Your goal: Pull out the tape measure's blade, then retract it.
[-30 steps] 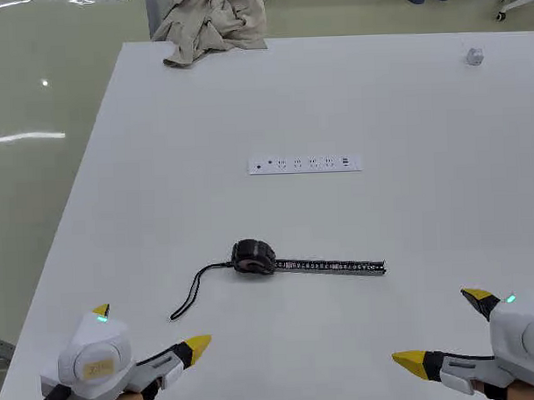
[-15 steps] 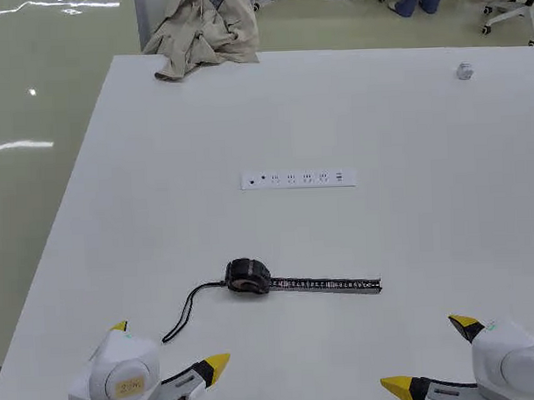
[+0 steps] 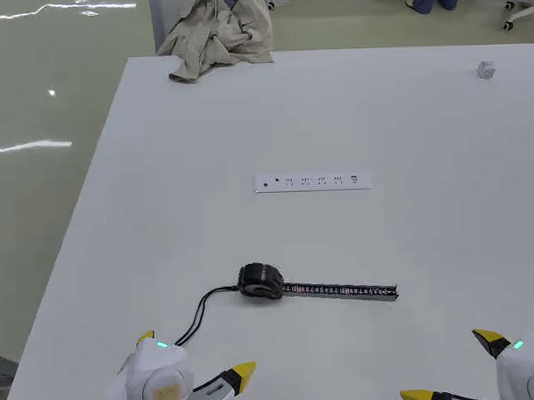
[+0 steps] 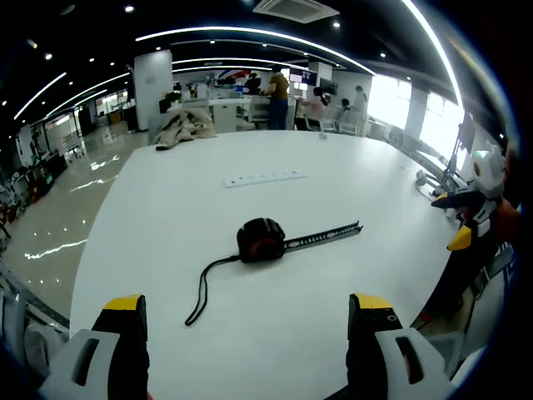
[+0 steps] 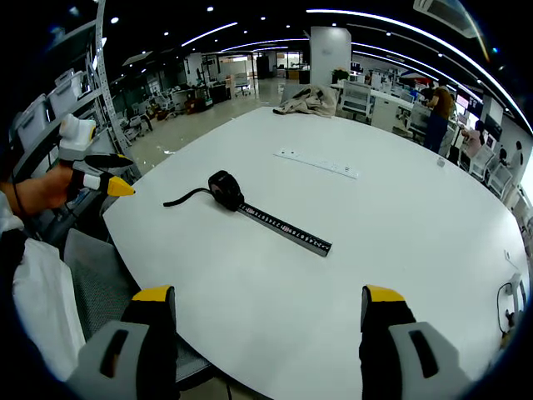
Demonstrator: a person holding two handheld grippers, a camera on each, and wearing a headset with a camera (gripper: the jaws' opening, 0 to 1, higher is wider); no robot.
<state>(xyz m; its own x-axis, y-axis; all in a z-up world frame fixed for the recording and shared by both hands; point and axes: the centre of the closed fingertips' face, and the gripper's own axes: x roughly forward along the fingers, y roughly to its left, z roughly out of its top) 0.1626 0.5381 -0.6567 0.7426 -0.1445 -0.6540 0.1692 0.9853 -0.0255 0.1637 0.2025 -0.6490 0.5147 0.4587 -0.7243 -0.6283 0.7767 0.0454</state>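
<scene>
Yellow-tipped, the left tool (image 3: 195, 353) and right tool (image 3: 450, 366) both gape wide, holding and touching nothing. One black tape measure (image 3: 259, 281) lies on the white surface (image 3: 422, 124) ahead, between them, its blade (image 3: 340, 291) out toward the right tool. Farther off lie one power strip (image 3: 312, 183) and one cloth (image 3: 213, 31).

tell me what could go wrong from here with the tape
The blade lies pulled out, and the left gripper and right gripper are both open, off it: retracting with the case unheld could make it skid or the blade whip back. The strap trails toward the left gripper and might snag a jaw.
</scene>
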